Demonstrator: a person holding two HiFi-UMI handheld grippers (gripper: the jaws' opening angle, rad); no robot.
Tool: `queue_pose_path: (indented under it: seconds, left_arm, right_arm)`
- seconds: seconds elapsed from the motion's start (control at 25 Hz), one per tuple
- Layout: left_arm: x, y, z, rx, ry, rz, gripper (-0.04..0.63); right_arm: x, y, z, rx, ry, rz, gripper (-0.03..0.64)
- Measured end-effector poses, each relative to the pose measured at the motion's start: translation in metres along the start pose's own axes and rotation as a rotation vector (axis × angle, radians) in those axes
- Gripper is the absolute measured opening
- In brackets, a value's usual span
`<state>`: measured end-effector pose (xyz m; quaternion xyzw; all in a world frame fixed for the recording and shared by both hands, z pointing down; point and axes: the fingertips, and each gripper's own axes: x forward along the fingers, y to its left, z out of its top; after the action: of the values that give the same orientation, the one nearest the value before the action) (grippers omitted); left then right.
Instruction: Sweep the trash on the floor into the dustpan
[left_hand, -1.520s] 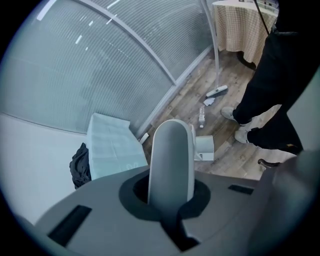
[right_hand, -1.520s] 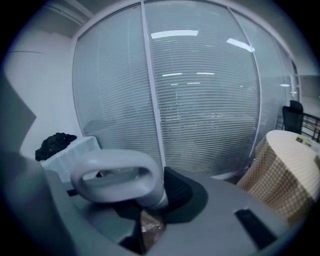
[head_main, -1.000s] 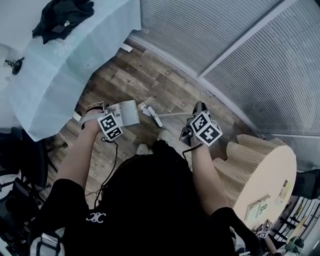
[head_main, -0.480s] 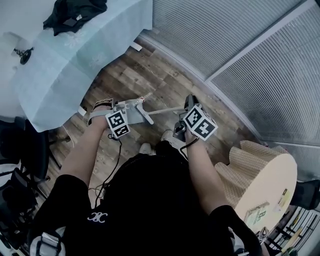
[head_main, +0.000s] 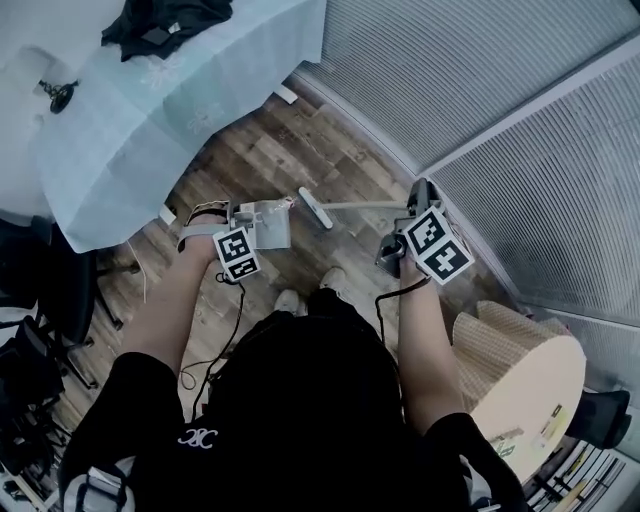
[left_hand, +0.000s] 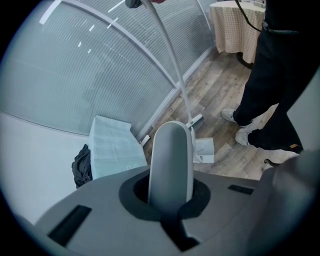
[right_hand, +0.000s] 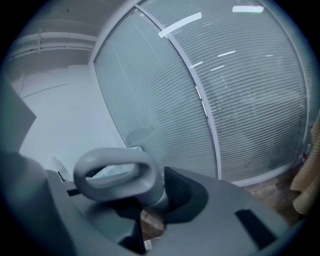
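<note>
Left gripper (left_hand: 167, 197) is clamping shut on the dustpan's grey handle (left_hand: 171, 160), and its pan (head_main: 268, 222) is sitting low over the wood floor (head_main: 330, 160). Right gripper (right_hand: 145, 200) is gripping the broom's loop handle (right_hand: 112, 172). I'm seeing the broom head (head_main: 314, 208) lying just beside the pan. Cloth-covered table (head_main: 150, 110) is standing beyond.

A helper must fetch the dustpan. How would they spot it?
Find the blue-clothed table; off its near corner the left gripper holds the dustpan. It is a pale boxy scoop, unlike the thin broom beside it.
</note>
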<state>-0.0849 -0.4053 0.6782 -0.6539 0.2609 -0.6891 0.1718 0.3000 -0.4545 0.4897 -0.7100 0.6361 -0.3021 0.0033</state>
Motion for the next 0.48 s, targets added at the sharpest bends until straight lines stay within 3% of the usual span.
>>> queue_pose_path:
  seconds: [0.24,0.48]
  left_arm:
    - [0.005,0.003,0.005,-0.002,0.009,-0.014,0.000]
    - [0.012,0.009,0.006,-0.017,0.030,-0.051,0.000]
  right_arm:
    - [0.058,0.006,-0.008,-0.119,0.004,0.039,0.063]
    - [0.096,0.048,-0.046,-0.211,0.126,0.168,0.067]
